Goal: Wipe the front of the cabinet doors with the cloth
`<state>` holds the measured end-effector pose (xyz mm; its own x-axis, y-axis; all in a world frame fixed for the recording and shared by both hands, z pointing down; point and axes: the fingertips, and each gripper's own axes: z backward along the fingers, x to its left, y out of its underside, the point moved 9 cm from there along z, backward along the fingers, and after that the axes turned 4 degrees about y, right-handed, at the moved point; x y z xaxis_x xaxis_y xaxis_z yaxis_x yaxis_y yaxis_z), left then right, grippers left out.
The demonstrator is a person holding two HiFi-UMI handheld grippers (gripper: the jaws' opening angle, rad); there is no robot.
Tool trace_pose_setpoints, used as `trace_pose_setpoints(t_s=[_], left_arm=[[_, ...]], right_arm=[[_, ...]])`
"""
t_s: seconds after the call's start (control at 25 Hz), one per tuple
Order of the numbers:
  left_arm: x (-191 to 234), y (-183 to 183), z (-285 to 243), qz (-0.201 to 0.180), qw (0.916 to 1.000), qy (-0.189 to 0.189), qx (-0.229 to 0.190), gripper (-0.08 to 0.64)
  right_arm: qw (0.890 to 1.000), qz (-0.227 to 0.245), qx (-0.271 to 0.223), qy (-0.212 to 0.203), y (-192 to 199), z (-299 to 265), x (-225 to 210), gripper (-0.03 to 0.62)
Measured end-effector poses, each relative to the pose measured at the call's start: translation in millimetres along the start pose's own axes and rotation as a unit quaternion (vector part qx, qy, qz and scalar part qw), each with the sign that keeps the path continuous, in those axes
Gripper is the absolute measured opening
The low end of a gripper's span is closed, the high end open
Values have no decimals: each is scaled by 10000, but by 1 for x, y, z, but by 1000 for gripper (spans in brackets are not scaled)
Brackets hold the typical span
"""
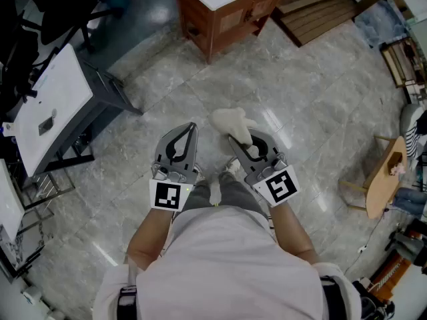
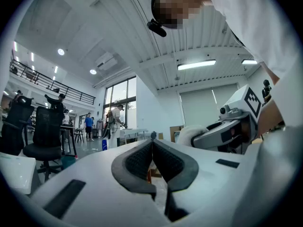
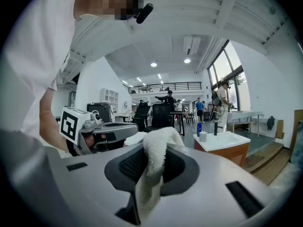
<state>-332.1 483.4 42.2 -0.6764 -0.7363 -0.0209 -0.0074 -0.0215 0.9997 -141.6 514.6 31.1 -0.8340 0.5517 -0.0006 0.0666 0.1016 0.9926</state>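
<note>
A white cloth [image 1: 231, 121] bunches out past the tip of my right gripper [image 1: 235, 141], which is shut on it; in the right gripper view the cloth [image 3: 154, 167] runs between the dark pads. My left gripper [image 1: 193, 125] is held beside it, shut with nothing between its tips [image 2: 152, 141]. The wooden cabinet [image 1: 220, 19] with a white sink top stands on the floor well ahead of both grippers; its brown door fronts [image 3: 226, 154] show in the right gripper view, far right of the cloth.
A white board on a dark frame [image 1: 57, 105] stands at the left. Wooden planks [image 1: 320, 12] lie beyond the cabinet. A wooden stool [image 1: 383, 179] is at the right. Grey tiled floor [image 1: 200, 92] spreads between me and the cabinet. Office chairs [image 2: 45, 126] and people stand far off.
</note>
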Motion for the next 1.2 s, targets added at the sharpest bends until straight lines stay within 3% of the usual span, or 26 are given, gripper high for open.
trace_pose_setpoints(t_s=[0.24,0.4,0.44,0.48,0.6,0.64,0.84,1.2], left_arm=[[-10,-5,22,49,9999,127,47,20],[-10,-15,27,-956,9932,573,350,19],[-7,-17,30,-1043,9920,639,308,20],[-3,-18,33,-979,9927,663,225,20],[11,-19,39,-168,9984,530,-86,20],[14,-20,37,-117,9983,556,-111,19],[2,-25,23,-142,9975,650,-220,19],[-44,-29,-15,-413,9987,193,-209,20]], right_arm=[[9998,-109,-156,56,-8,17,30,75],[9998,6,-33,182,-7,24,40,75],[9997,68,-26,211,-6,21,43,74],[9996,94,-41,266,-6,17,47,75],[9985,-15,-90,532,-12,9,59,75],[9981,-31,-87,601,-15,8,60,75],[9972,-56,-158,726,-15,21,52,75],[9988,96,-157,450,0,72,2,75]])
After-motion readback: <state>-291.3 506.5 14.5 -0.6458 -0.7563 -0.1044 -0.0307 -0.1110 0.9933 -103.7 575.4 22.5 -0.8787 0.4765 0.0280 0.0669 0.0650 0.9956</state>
